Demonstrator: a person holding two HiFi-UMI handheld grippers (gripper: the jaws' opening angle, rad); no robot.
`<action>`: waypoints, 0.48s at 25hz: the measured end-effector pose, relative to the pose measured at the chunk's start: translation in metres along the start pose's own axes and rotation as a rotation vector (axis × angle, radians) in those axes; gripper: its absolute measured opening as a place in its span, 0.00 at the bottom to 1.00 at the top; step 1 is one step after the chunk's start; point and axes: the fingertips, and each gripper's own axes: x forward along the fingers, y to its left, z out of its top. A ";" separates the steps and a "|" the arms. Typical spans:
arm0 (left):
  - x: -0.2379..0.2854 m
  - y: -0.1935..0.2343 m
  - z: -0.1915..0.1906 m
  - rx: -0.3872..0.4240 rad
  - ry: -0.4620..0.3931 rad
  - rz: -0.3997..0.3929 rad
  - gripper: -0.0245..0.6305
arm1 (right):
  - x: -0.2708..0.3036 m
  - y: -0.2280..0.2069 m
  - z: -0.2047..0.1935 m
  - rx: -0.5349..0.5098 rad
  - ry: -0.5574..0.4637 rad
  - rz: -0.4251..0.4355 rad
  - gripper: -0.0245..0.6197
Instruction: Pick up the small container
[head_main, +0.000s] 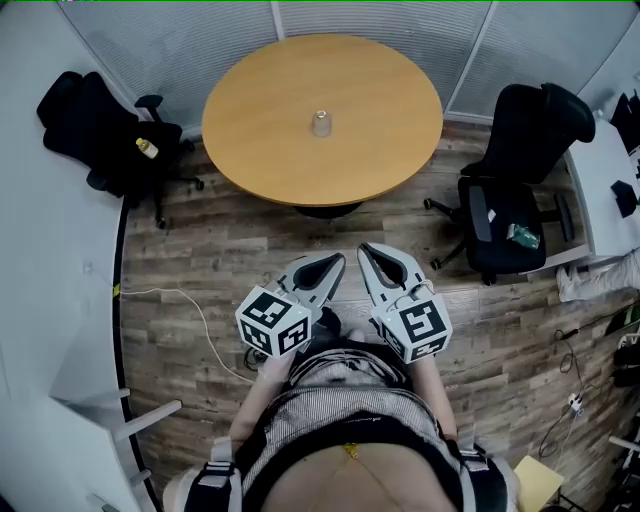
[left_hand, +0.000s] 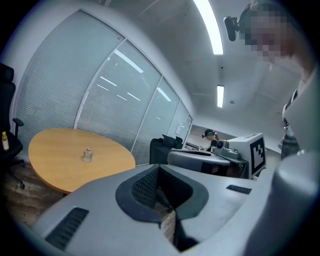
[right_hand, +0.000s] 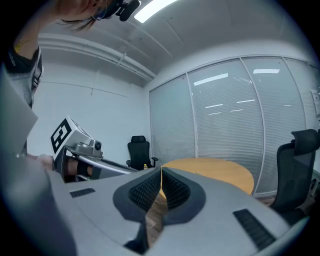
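APPROACH STAGE: The left gripper (head_main: 325, 268), grey w/ a black-and-white marker cube, points toward the table w/ its 2 jaws pressed together on nothing. The right gripper (head_main: 385, 262), its twin, is likewise closed and empty. Both are held side by side, close in front of the person's body, above the brown wood-plank floor (head_main: 230, 250).

The task's thing, a small clear container w/ a narrower top (head_main: 320, 123), stands upright near the centre of the round light-wood table (head_main: 380, 110). It's well apart from both grippers and untouched.

Judged from this, the pick-up hasn't begun; the step in hand is getting to the table. The next move prob. calls for closing that gap and opening 1 gripper's jaws wide enough to straddle the container. The gripper should then come in about level so the pads meet its sides w/o tipping it. It looks small and light, so it could slide or topple if nudged.

Count: 2 grippers, 1 table, 1 container on it, and 2 black office chairs, 1 left of the table (head_main: 95, 135) and 1 right (head_main: 520, 150). The left chair carries 1 small yellow bottle (head_main: 147, 148). The right chair has 1 greenish item (head_main: 522, 236) on its seat, too small to identify. 1 white cable (head_main: 190, 305) trails across the floor at left.
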 end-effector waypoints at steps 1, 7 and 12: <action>0.003 0.004 0.003 0.002 0.000 -0.006 0.04 | 0.005 -0.003 0.001 0.000 0.000 -0.005 0.07; 0.014 0.034 0.018 -0.001 -0.002 -0.023 0.04 | 0.039 -0.013 0.009 0.004 0.008 -0.012 0.07; 0.016 0.057 0.024 -0.009 0.004 -0.030 0.04 | 0.063 -0.017 0.008 -0.013 0.032 -0.015 0.07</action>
